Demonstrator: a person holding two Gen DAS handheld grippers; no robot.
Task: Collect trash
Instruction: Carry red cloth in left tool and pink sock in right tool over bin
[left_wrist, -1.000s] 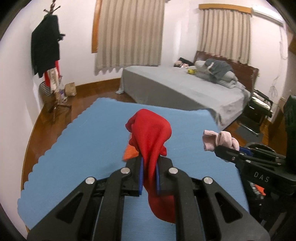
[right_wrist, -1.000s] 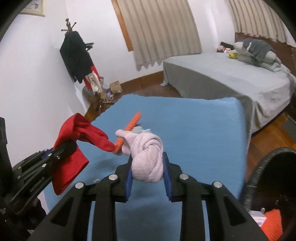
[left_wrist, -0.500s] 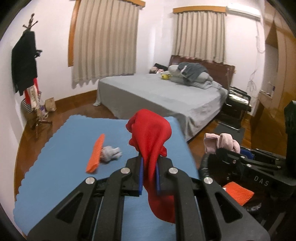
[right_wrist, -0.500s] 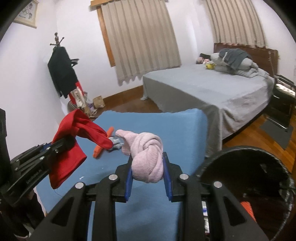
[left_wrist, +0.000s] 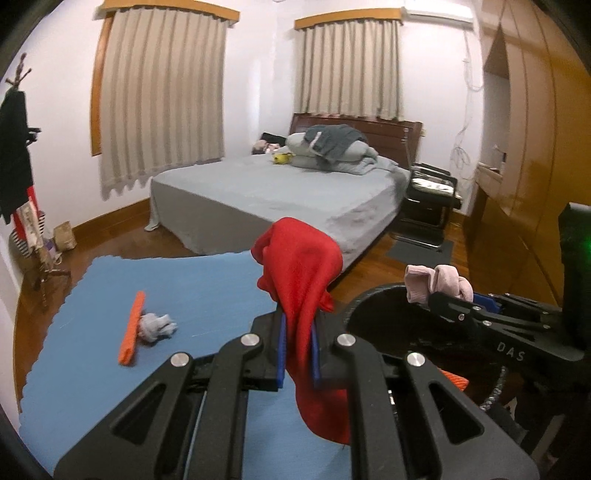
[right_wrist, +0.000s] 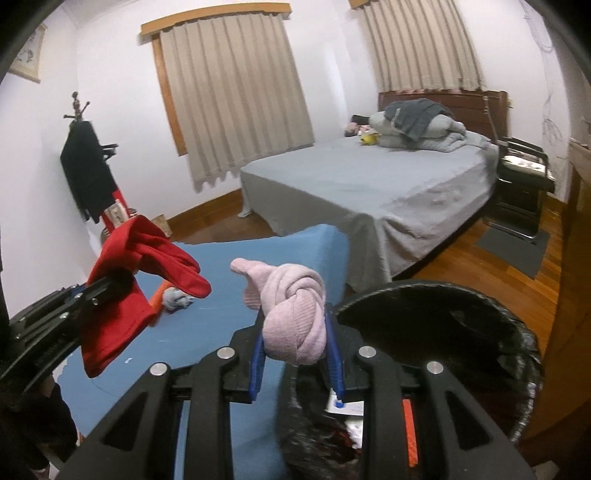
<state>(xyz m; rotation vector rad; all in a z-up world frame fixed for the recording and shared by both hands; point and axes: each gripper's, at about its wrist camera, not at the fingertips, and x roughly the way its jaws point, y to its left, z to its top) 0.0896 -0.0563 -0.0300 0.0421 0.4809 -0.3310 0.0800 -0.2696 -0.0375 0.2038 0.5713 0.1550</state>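
Observation:
My left gripper (left_wrist: 298, 347) is shut on a red cloth (left_wrist: 303, 273) that drapes over and hangs below its jaws. It holds the cloth above the blue mat (left_wrist: 110, 354), beside the black bin's rim (left_wrist: 373, 295). My right gripper (right_wrist: 297, 354) is shut on a knotted pink sock (right_wrist: 293, 314), held over the near rim of the black bin (right_wrist: 443, 295). The bin holds several scraps, one of them orange (right_wrist: 410, 432). An orange strip (left_wrist: 132, 334) and a small grey wad (left_wrist: 157, 326) lie on the mat at the left.
A grey bed (left_wrist: 280, 192) stands behind the mat. A coat stand (right_wrist: 88, 177) with dark clothes is at the left wall. A black side table (left_wrist: 428, 199) and wooden wardrobe (left_wrist: 532, 155) are at the right. Wood floor surrounds the mat.
Both grippers have swung right with their loads still gripped. The black bin has come into view under the right gripper, and the orange strip and grey wad have slid left.

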